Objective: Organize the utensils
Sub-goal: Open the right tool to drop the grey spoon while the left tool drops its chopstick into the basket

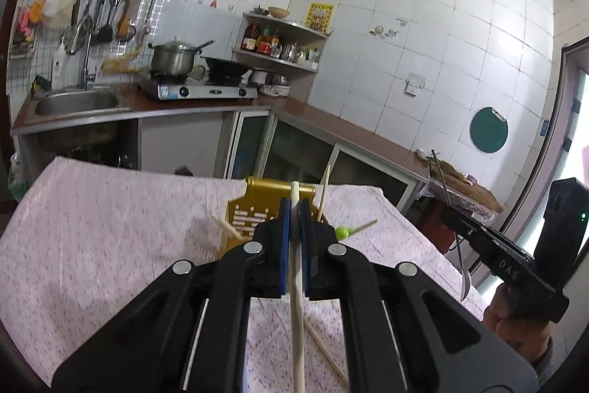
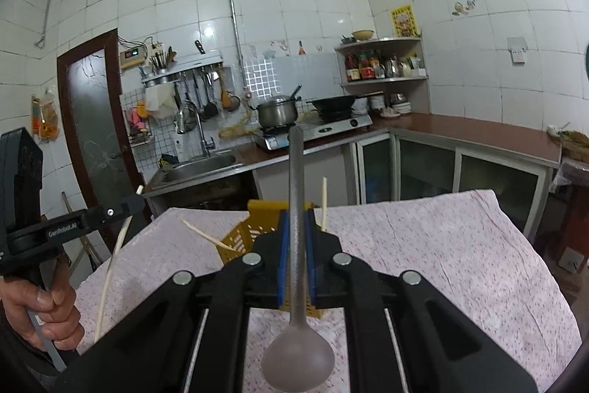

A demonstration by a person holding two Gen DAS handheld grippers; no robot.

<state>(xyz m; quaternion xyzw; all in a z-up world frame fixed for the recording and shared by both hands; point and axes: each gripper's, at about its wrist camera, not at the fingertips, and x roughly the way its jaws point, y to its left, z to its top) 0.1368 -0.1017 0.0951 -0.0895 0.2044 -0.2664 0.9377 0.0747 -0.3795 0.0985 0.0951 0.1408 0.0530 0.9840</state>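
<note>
My left gripper (image 1: 295, 209) is shut on a pale chopstick (image 1: 297, 312) and holds it upright above the table, just in front of the yellow utensil holder (image 1: 254, 209). My right gripper (image 2: 296, 220) is shut on a metal spoon (image 2: 296, 282), handle up and bowl down, also in front of the holder (image 2: 239, 234). Chopsticks (image 1: 325, 186) and a green-tipped stick (image 1: 344, 231) stand in the holder. Another chopstick (image 1: 325, 348) lies on the cloth below my left gripper. The right gripper also shows at the right of the left wrist view (image 1: 456, 227), and the left gripper at the left of the right wrist view (image 2: 129, 205).
The table carries a pink patterned cloth (image 1: 110, 227). Behind it runs a kitchen counter (image 1: 349, 127) with a sink (image 1: 77, 104), a stove with a pot (image 1: 173, 59) and a wok, and a corner shelf (image 1: 279, 43) of bottles.
</note>
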